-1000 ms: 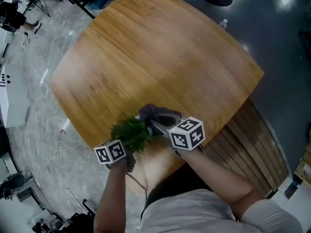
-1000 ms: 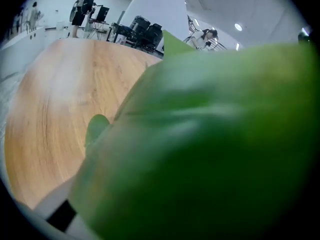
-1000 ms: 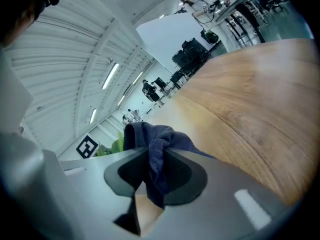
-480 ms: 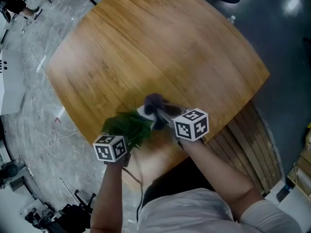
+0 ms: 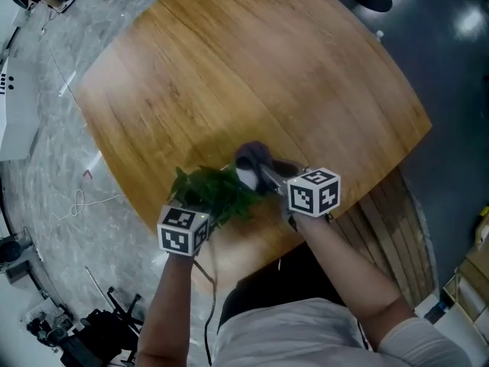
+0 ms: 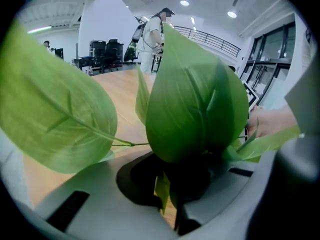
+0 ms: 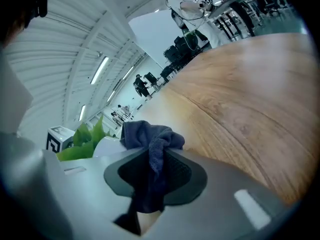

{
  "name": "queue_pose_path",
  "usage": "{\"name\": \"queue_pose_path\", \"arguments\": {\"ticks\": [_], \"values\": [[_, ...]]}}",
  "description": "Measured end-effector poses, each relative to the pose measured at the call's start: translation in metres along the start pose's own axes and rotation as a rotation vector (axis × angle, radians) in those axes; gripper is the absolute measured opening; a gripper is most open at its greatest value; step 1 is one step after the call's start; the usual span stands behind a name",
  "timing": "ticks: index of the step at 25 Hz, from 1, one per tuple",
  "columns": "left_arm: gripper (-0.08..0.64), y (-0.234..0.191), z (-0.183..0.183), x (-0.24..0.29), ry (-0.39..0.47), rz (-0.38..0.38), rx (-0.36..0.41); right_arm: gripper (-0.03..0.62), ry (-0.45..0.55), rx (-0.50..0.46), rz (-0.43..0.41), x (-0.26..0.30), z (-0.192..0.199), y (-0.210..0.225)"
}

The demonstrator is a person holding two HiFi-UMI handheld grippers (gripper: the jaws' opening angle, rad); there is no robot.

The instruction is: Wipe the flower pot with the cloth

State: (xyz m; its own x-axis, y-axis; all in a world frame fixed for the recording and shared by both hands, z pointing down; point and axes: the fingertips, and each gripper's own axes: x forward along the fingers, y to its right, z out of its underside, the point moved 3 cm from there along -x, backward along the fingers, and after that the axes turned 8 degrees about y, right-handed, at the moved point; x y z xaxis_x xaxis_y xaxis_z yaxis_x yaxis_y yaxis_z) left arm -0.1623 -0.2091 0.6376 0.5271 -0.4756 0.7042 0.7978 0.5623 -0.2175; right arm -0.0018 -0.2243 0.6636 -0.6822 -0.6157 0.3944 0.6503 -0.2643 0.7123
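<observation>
Near the front edge of the wooden table (image 5: 229, 67) stands a small white flower pot (image 5: 246, 179) with a green leafy plant (image 5: 210, 193). My right gripper (image 5: 261, 176) is shut on a dark blue-grey cloth (image 5: 254, 156), which presses against the pot's far side. In the right gripper view the cloth (image 7: 150, 139) hangs bunched between the jaws of my right gripper (image 7: 150, 176), with the pot (image 7: 107, 145) just left of it. My left gripper (image 5: 205, 209) reaches in under the leaves. In its own view, my left gripper (image 6: 170, 186) is shut on the plant's stems, and large leaves (image 6: 192, 99) fill the picture.
The table's front edge runs just behind both grippers. A slatted wooden bench (image 5: 397, 228) sits below the table's right side. On the grey floor at the left lies a loose cable (image 5: 80, 203). People (image 6: 150, 34) stand far beyond the table.
The right gripper has slid the cloth a little further along the pot's far side. The left gripper has kept its hold on the plant.
</observation>
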Motion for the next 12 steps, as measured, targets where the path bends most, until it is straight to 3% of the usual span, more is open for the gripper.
{"name": "queue_pose_path", "arguments": {"ticks": [5, 8, 12], "values": [[0.021, -0.003, 0.003, 0.0, -0.01, -0.013, 0.057, 0.078, -0.001, -0.013, -0.091, -0.005, -0.012, -0.043], [0.021, 0.0, 0.002, -0.002, -0.02, -0.017, 0.039, 0.078, -0.004, -0.041, -0.145, -0.009, -0.02, -0.073], [0.021, 0.005, -0.002, -0.005, -0.016, -0.016, 0.003, 0.078, -0.002, -0.071, -0.071, -0.005, -0.018, -0.044]]}}
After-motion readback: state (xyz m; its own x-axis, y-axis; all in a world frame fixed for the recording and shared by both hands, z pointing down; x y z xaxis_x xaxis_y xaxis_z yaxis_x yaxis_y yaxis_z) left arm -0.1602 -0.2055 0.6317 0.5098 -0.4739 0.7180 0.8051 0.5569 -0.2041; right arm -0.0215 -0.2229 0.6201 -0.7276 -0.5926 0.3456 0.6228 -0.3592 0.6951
